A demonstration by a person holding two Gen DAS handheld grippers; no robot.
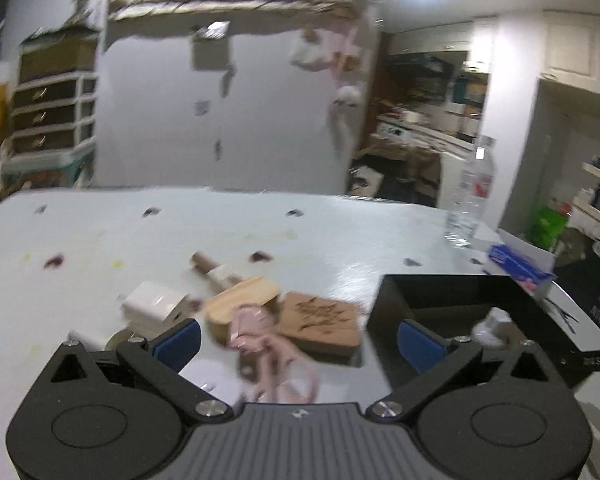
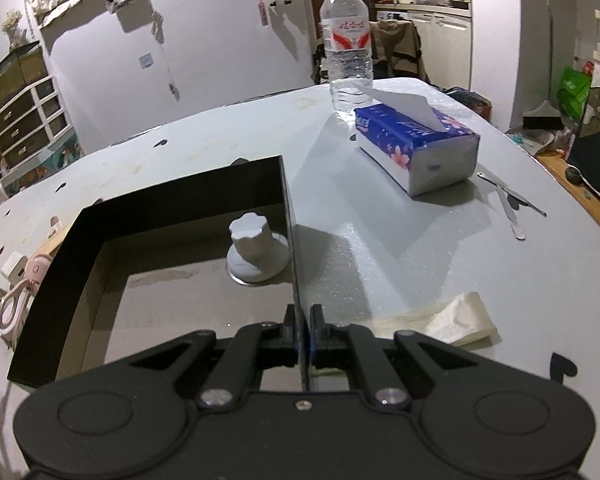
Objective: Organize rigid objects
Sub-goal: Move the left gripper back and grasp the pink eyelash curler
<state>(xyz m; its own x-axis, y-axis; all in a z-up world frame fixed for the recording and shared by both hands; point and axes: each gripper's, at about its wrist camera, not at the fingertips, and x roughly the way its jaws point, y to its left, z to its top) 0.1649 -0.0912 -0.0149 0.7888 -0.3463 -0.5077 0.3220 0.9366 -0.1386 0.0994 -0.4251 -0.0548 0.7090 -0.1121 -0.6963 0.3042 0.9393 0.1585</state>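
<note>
A black open box stands on the white table, holding a white knob-shaped object. My right gripper is shut on the box's right wall, pinching the thin edge. My left gripper is wide open with nothing between its blue pads, hovering over a loose pile: a white charger block, a light wooden piece, a brown engraved wooden block, a pink corded item and a brown stick. The same box lies right of the pile.
A water bottle and a blue tissue pack stand at the table's far right. Metal tweezers and a crumpled tissue lie right of the box. A drawer unit stands behind the table.
</note>
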